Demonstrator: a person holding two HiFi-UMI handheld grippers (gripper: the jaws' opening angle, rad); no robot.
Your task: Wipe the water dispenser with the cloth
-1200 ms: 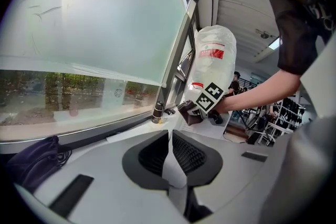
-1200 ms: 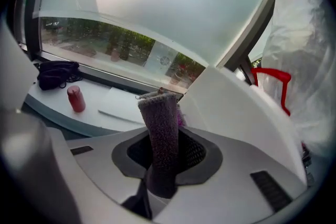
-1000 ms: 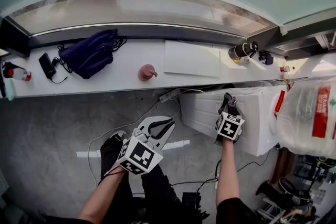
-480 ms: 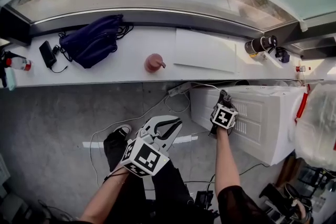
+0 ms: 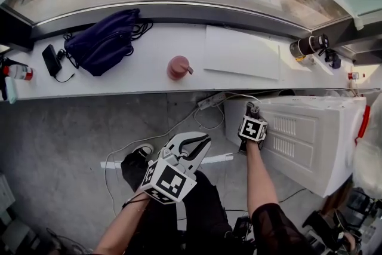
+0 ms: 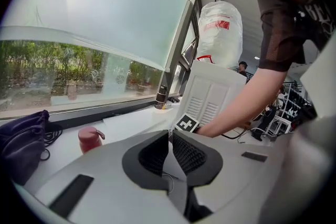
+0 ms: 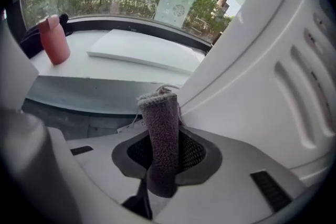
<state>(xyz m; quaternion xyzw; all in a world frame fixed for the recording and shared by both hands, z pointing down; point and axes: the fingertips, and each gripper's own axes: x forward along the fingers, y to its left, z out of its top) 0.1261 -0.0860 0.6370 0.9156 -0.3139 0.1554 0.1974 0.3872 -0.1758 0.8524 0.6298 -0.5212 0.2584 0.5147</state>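
Observation:
The white water dispenser (image 5: 310, 134) stands at the right of the head view, its slotted panel facing me. My right gripper (image 5: 253, 110) is at the panel's left end, shut on a folded grey-purple cloth (image 7: 161, 128). In the right gripper view the cloth stands up between the jaws, right beside the dispenser wall (image 7: 262, 71). My left gripper (image 5: 202, 141) hangs over the floor left of the dispenser, jaws shut and holding nothing. The left gripper view shows the dispenser (image 6: 210, 92), the right gripper's marker cube (image 6: 186, 123) and my left gripper (image 6: 170, 136).
A white window ledge (image 5: 137, 83) runs behind, carrying a purple bag (image 5: 101, 45), a pink bottle (image 5: 178, 67), a white board (image 5: 242, 52) and a black flask (image 5: 307, 46). A power strip and cables (image 5: 209, 103) lie on the grey floor. My feet (image 5: 134, 164) stand below.
My right gripper has slid the cloth along the dispenser's panel toward its left edge. The left gripper has stayed shut in about the same place.

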